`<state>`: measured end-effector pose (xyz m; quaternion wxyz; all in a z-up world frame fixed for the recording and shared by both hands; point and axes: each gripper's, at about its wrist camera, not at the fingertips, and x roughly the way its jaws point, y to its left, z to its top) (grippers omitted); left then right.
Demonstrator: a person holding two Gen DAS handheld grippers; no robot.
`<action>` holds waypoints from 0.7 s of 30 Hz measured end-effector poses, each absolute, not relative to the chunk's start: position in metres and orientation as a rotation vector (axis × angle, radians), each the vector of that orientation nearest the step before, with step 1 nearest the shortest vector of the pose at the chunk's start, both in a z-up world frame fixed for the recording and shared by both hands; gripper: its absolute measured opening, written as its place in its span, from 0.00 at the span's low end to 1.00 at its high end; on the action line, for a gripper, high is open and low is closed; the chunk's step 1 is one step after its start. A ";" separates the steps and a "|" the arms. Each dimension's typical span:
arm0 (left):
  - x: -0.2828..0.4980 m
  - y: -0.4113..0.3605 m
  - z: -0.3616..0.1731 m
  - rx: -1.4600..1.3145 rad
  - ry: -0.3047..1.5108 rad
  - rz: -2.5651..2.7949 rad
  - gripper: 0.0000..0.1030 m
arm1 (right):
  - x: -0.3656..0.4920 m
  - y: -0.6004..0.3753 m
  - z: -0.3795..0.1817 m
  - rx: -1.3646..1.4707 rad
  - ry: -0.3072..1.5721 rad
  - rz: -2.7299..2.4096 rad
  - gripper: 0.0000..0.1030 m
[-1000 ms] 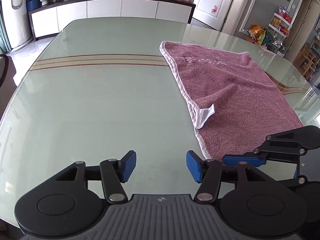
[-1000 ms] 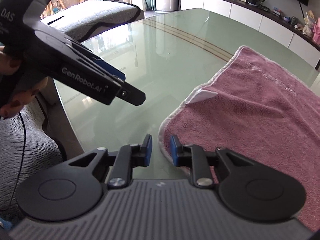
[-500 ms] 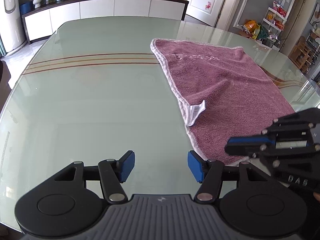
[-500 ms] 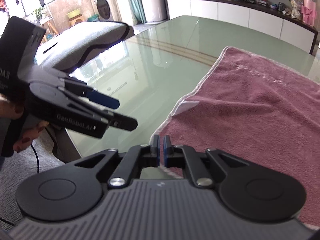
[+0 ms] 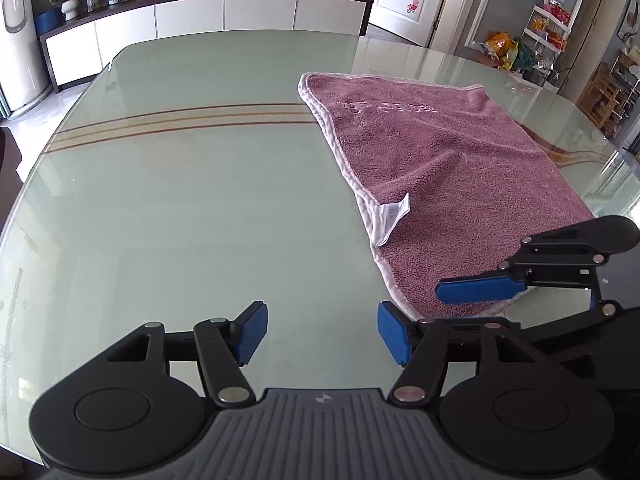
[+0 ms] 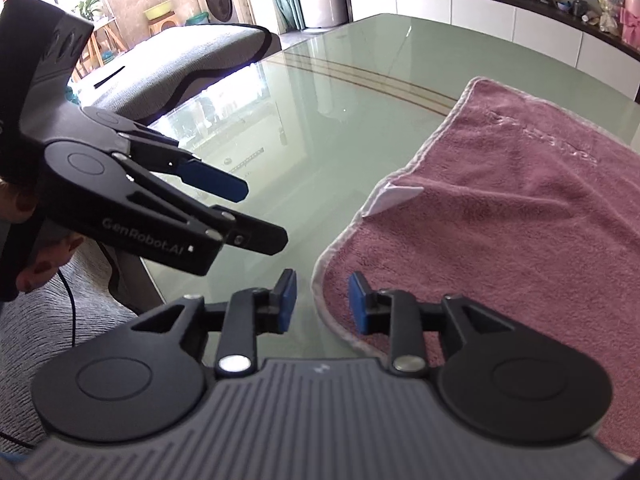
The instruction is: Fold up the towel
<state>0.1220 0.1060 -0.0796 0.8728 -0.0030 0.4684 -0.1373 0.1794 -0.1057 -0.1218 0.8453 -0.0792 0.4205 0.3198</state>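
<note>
Right wrist view, nearest: right tool (image 6: 322, 300), jaws parted, having just been opening; the near hem corner of the towel (image 6: 500, 216) lies between and under them, pads not pressing it, nothing held. To its left, left tool (image 6: 256, 216) in a person's hand (image 6: 44, 256), poised over bare glass beside the towel.

Left wrist view, nearest: left tool (image 5: 320, 332), jaws standing well apart, empty, over bare desk (image 5: 180, 208) just left of the towel's near corner. Right tool (image 5: 480, 290) comes in from the right, one blue pad low over that same corner.

Middle ground: towel (image 5: 448, 168), pink with white hem, spread flat in a single layer on the right half of the glass desk, lightly rippled; white care label (image 5: 394, 216) turned up on the left hem.

Far: left far corner of towel near the desk's brown stripes; white sideboard (image 5: 192, 16) beyond.

Step in hand, by judgement: seizing the near corners; no fold made yet.

Next move calls for: right tool closing on the hem corner with cloth well between the pads; left tool finding a second hold along the near or left hem, then both carrying that edge over to the far edge, corners matched.
</note>
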 end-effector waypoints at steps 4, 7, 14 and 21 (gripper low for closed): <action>0.123 0.106 -0.081 -0.014 0.980 -0.294 0.63 | 0.178 -0.099 -0.126 -0.226 0.878 0.656 0.20; 0.124 0.103 -0.082 -0.010 0.980 -0.307 0.63 | 0.180 -0.103 -0.125 -0.206 0.885 0.644 0.10; 0.124 0.096 -0.082 0.014 0.985 -0.345 0.63 | 0.186 -0.125 -0.115 -0.075 0.883 0.649 0.04; 0.126 0.078 -0.084 0.033 0.995 -0.409 0.63 | 0.185 -0.145 -0.097 -0.034 0.839 0.612 0.03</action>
